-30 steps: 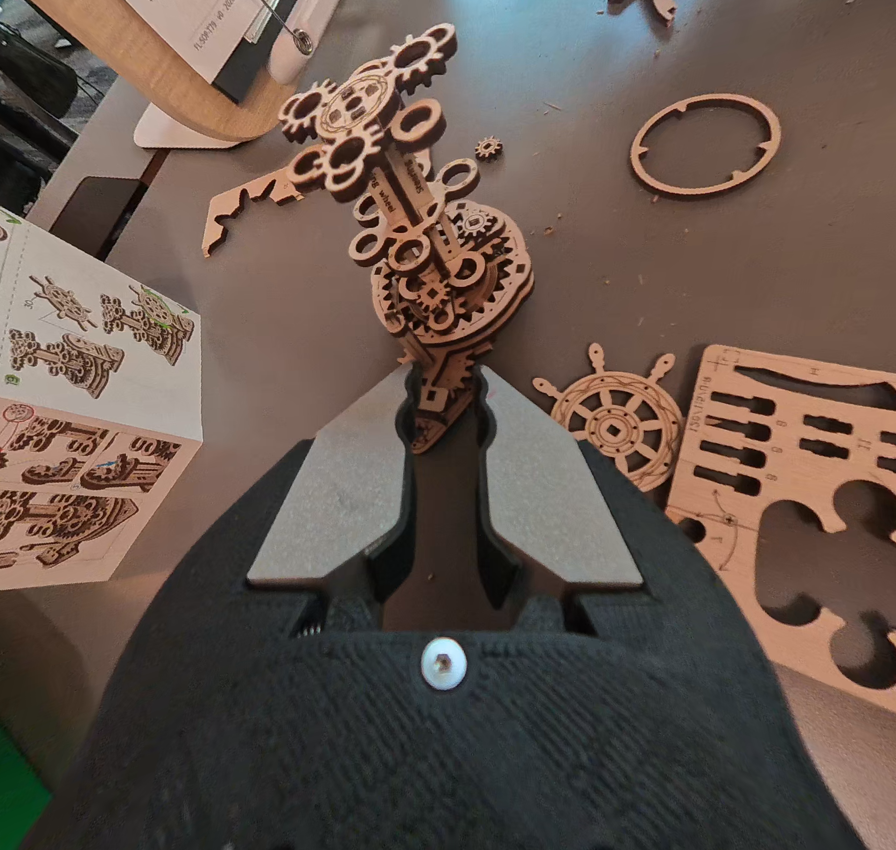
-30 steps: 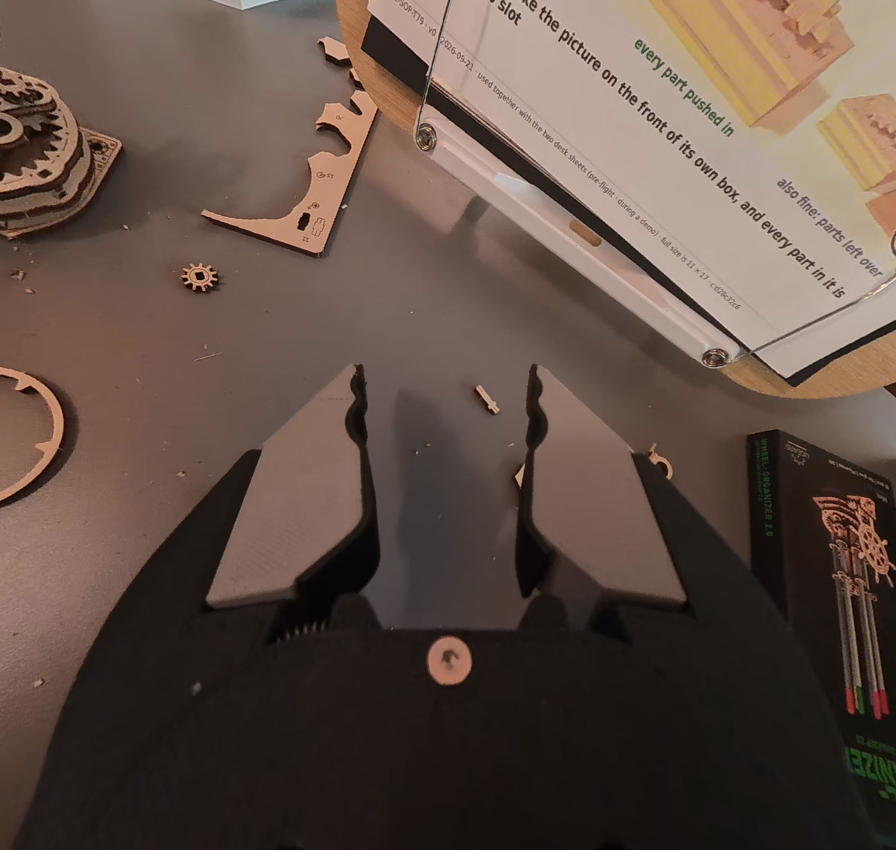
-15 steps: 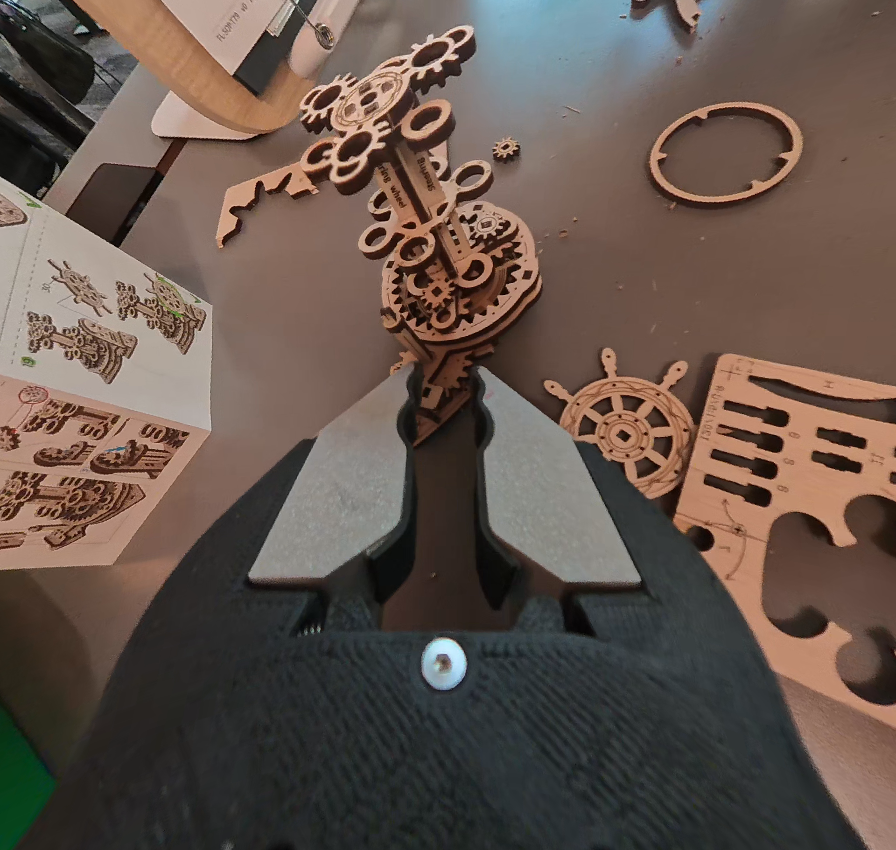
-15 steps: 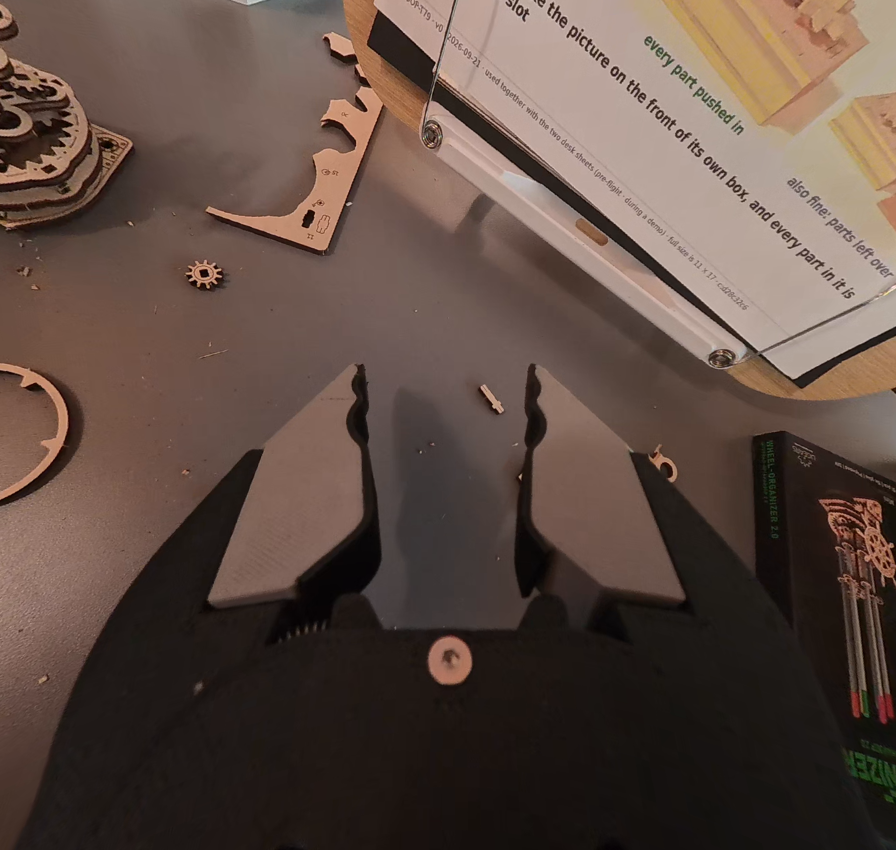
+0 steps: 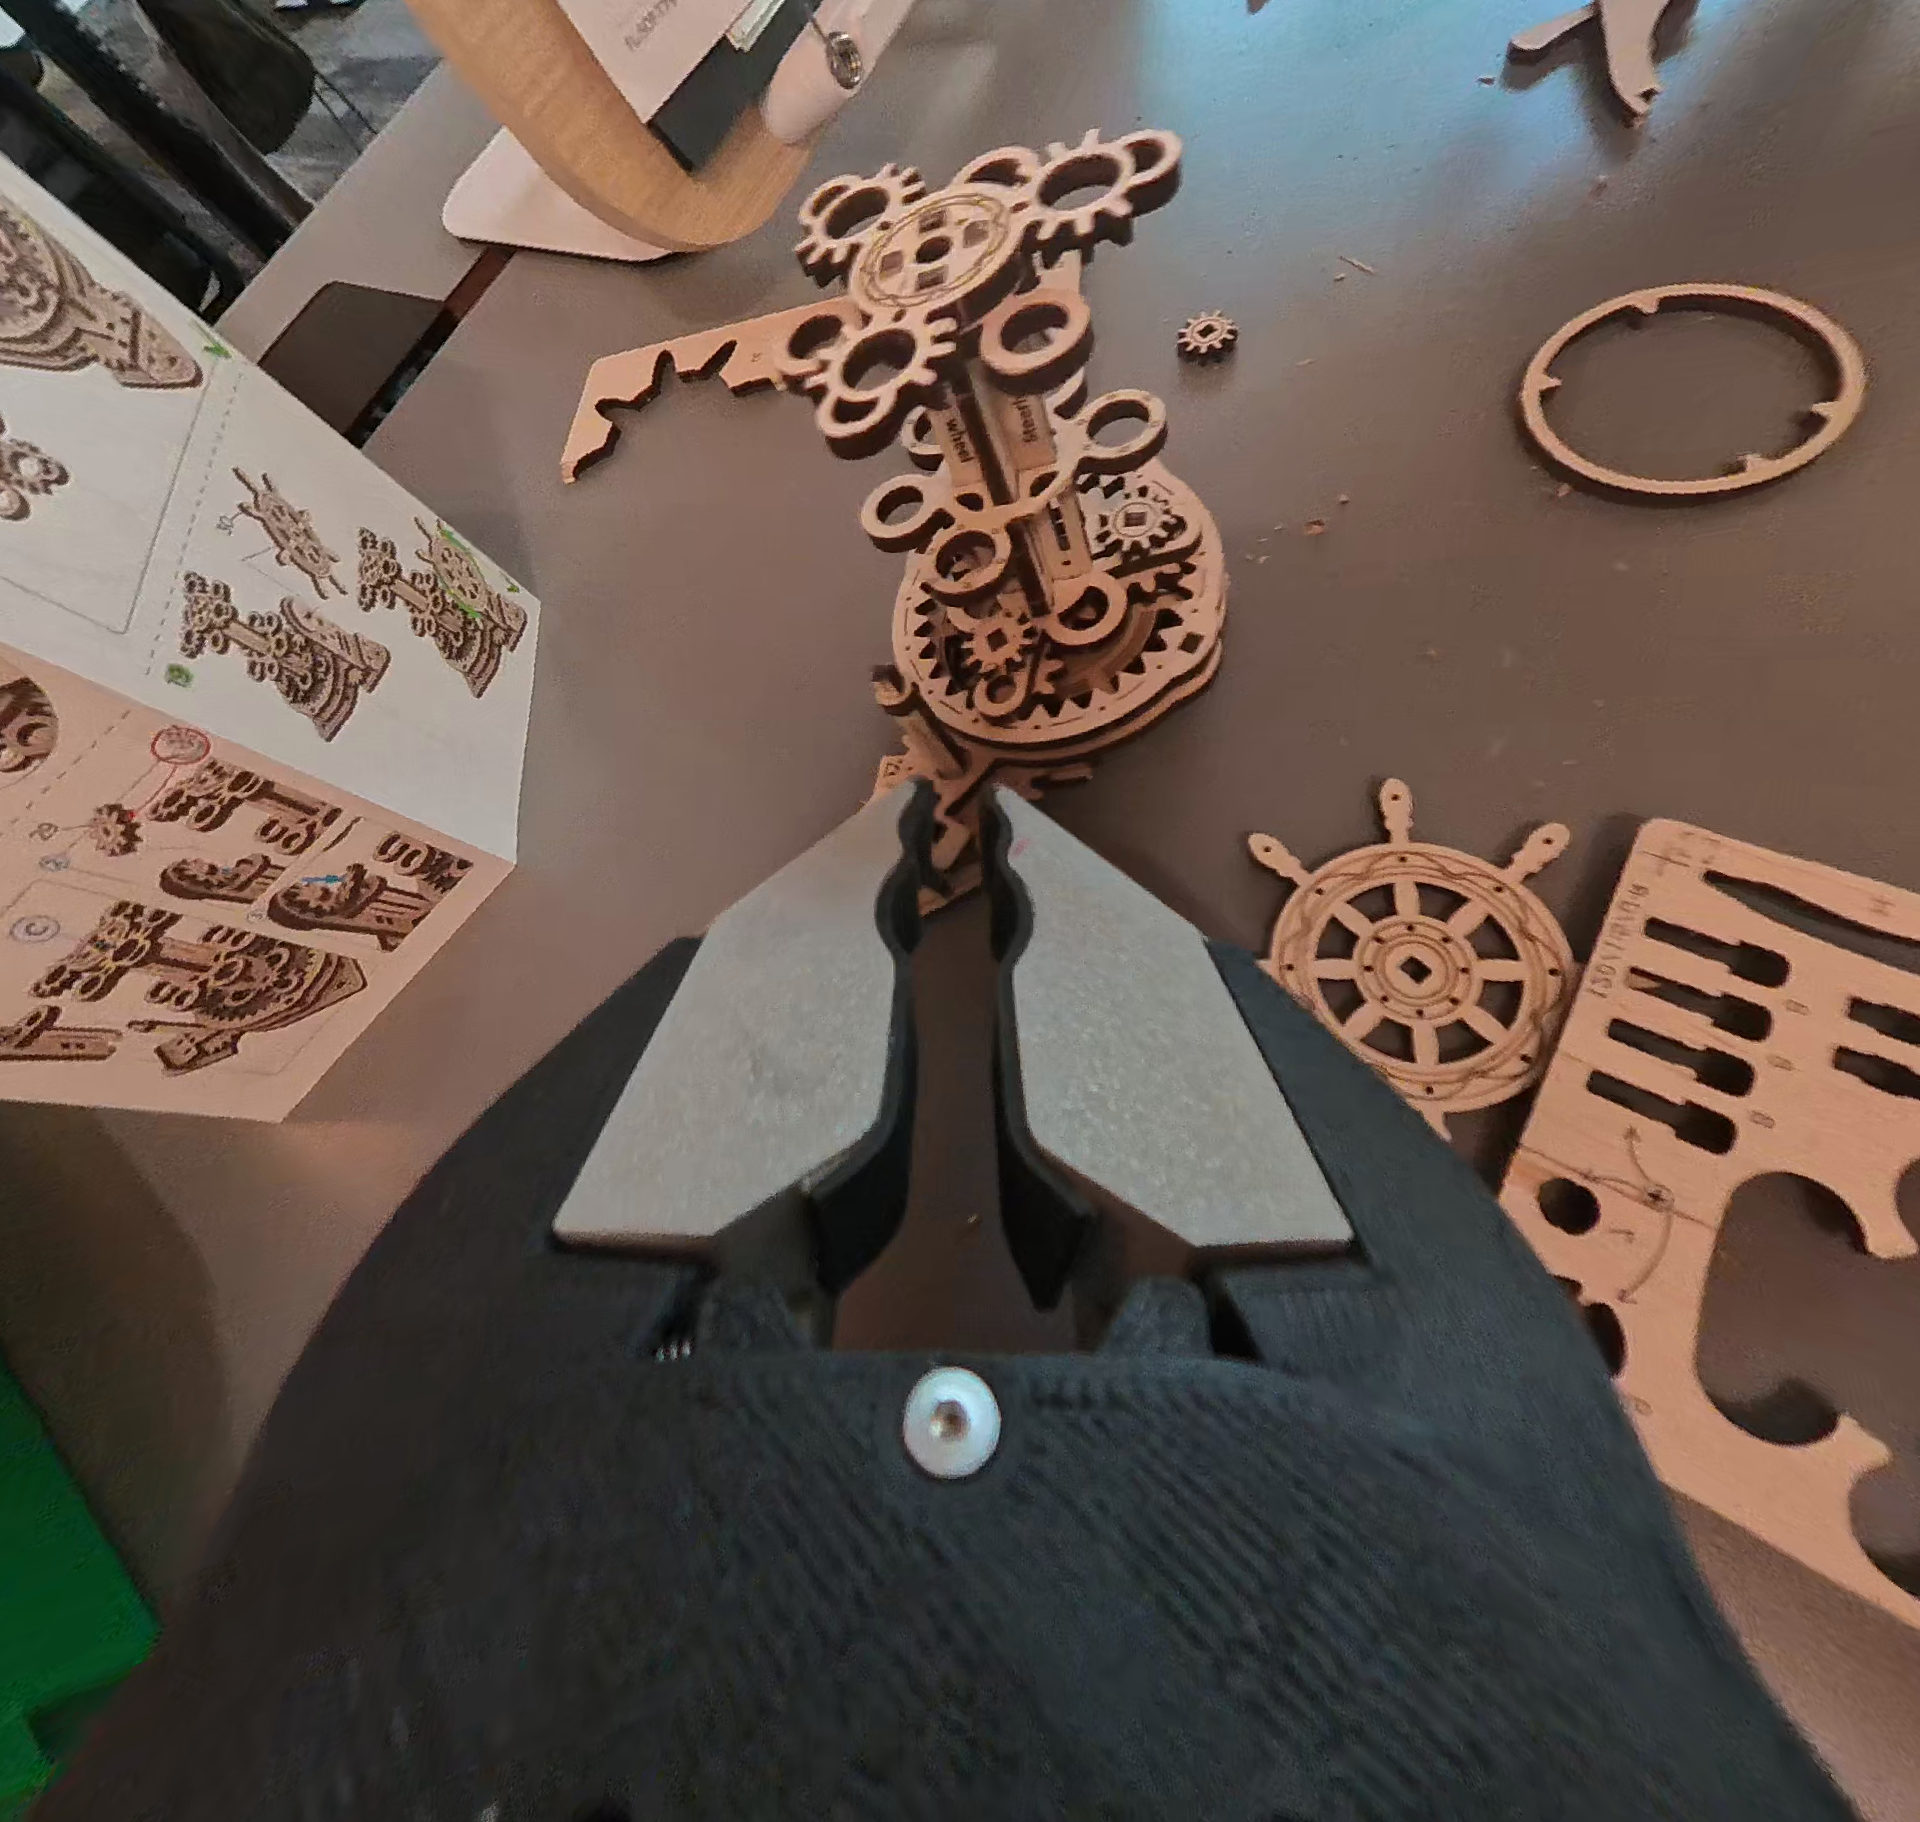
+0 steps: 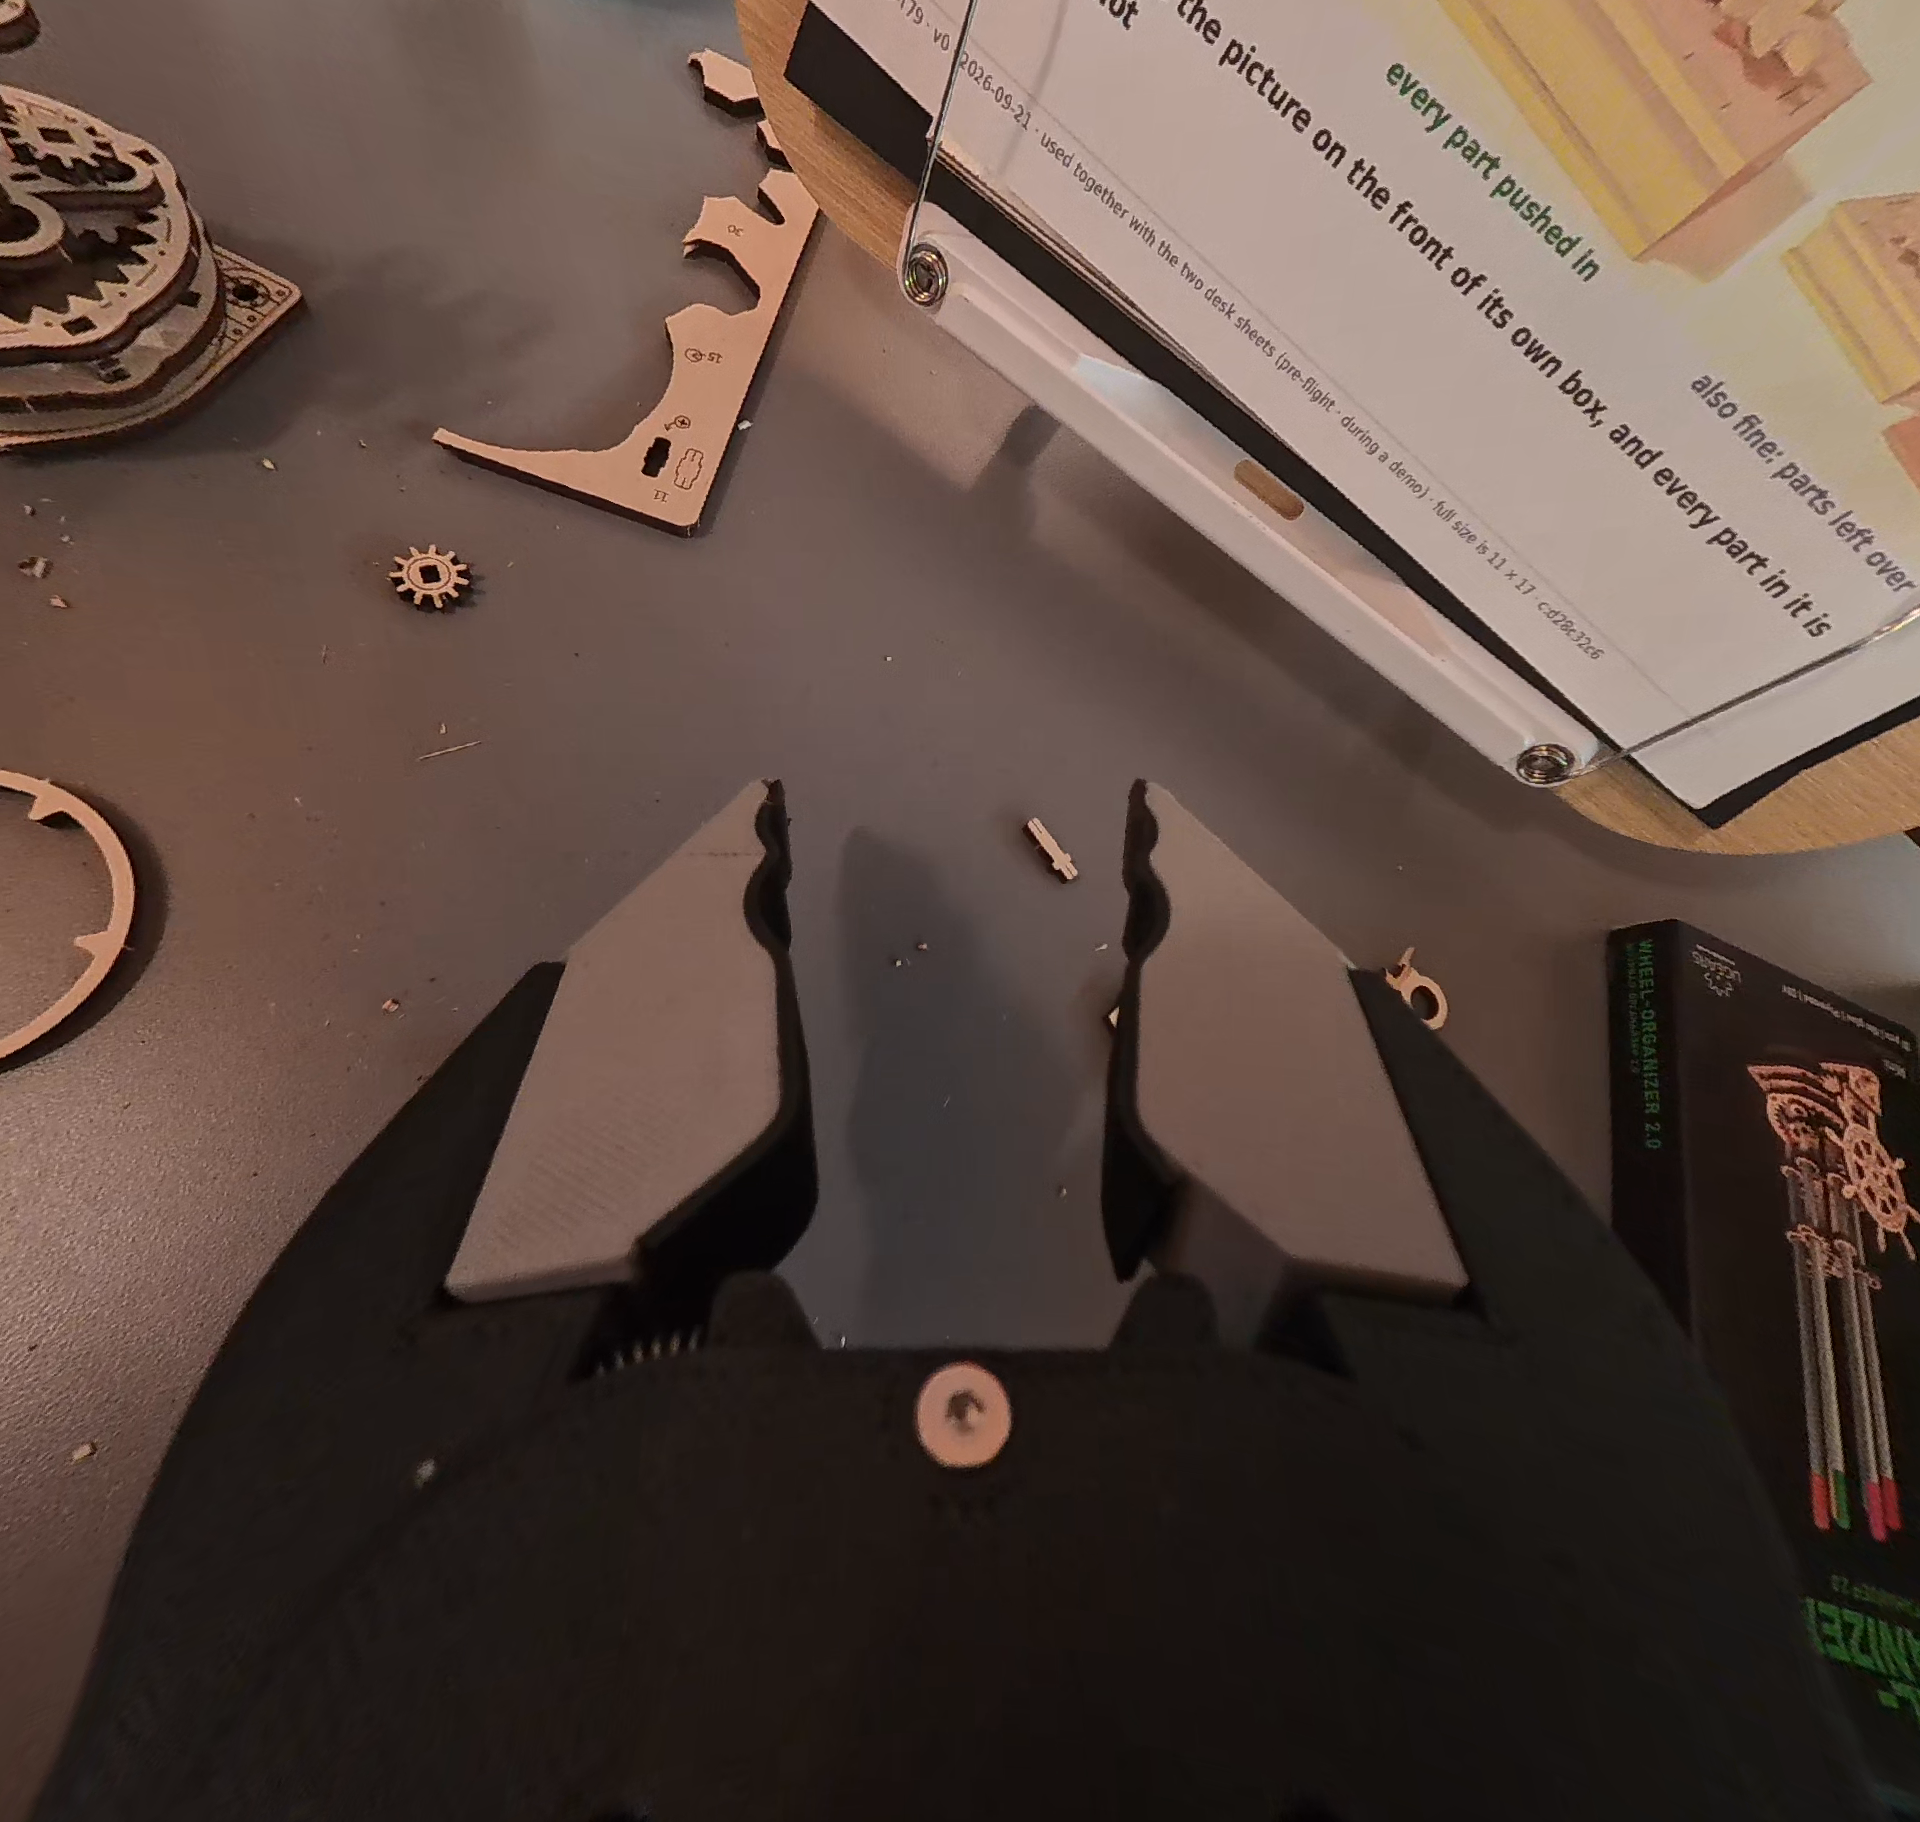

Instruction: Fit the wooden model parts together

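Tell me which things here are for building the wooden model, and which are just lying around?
For the job:
model, held by the left gripper
ship's wheel
ring
small gear
peg
right gripper, open over the peg

Lying about:
black box
sign stand
leftover wood sheet

demo workbench: grey table [image 6: 312,162], propped instruction sheet [image 6: 1455,214].

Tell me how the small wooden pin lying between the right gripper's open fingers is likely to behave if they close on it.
The small wooden pin is tiny and thin, so it probably weighs almost nothing and may skid on the smooth grey table. It lies flat and off-centre near one finger of the right gripper, so it may pivot. Its narrow, notched shape looks easy to snap.
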`<action>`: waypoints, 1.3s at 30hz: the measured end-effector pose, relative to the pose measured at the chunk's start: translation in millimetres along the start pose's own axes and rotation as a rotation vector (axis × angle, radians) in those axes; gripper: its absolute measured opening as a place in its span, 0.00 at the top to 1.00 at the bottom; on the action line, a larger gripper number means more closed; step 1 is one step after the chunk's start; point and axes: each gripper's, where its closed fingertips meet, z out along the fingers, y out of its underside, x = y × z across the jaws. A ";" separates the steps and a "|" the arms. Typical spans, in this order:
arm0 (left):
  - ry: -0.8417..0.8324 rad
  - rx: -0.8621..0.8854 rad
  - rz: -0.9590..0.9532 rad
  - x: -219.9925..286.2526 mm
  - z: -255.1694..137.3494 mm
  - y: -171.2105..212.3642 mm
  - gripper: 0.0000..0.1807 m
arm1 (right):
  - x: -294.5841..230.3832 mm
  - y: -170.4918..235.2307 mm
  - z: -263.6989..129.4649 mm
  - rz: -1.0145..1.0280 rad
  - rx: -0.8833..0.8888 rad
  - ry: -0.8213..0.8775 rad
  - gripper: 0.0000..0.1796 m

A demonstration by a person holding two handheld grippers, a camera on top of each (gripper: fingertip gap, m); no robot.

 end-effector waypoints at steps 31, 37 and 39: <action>-0.139 -0.088 -0.062 -25.9 3.6 15.2 0.89 | -6.7 -1.9 0.0 -0.008 0.006 -0.021 0.66; -0.134 -0.084 -0.068 -25.9 3.1 14.7 0.89 | -7.7 -0.9 0.4 -0.005 0.002 -0.031 0.67; -0.132 -0.082 -0.070 -25.8 3.0 14.4 0.89 | -7.9 -1.4 0.0 -0.006 0.003 -0.031 0.67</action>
